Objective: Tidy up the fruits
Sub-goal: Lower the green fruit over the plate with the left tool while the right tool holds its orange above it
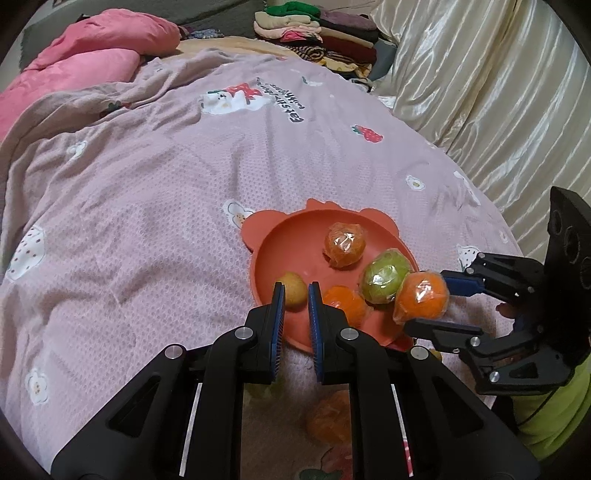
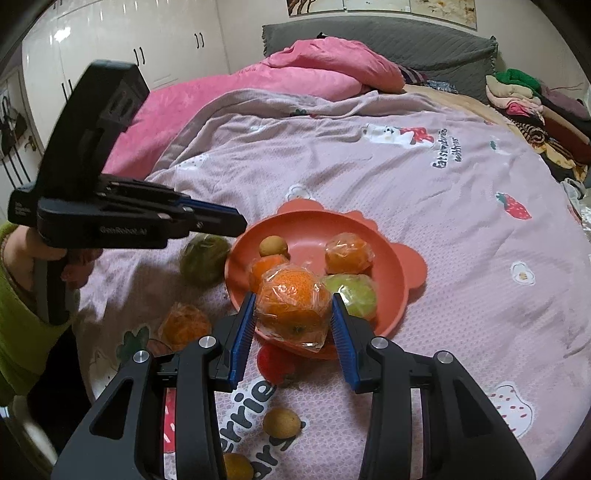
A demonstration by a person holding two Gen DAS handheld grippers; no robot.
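Pink-lilac cotton, printed with strawberries and lettering, covers the bed (image 1: 147,192) that carries everything. To one side hangs a cream satin curtain (image 1: 480,81); at the far end sit a bright pink duvet (image 2: 240,96) and a stack of folded clothes (image 1: 317,33).

Near the bed's close edge lies the coral bowl (image 1: 291,236), round with small ear-like tabs on its rim, with wide open blanket beyond it and to its left. Inside it rest a wrapped orange (image 1: 344,244), a wrapped green fruit (image 1: 384,275), another orange (image 1: 345,301) and a small tan fruit (image 1: 291,290).

The right claw (image 2: 293,314) hangs over the bowl's near rim, its blue pads pressed on either side of a plastic-wrapped orange (image 2: 291,302), whose loose film bunches below. The left claw (image 1: 295,295) is closed with nothing between its pads, tips pointing down at the bowl's near-left part, just before the tan fruit.

Outside the bowl, on the blanket, lie a green fruit (image 2: 203,258), a wrapped orange fruit (image 2: 184,325), a red strawberry (image 2: 275,363) and two small tan fruits (image 2: 282,422).
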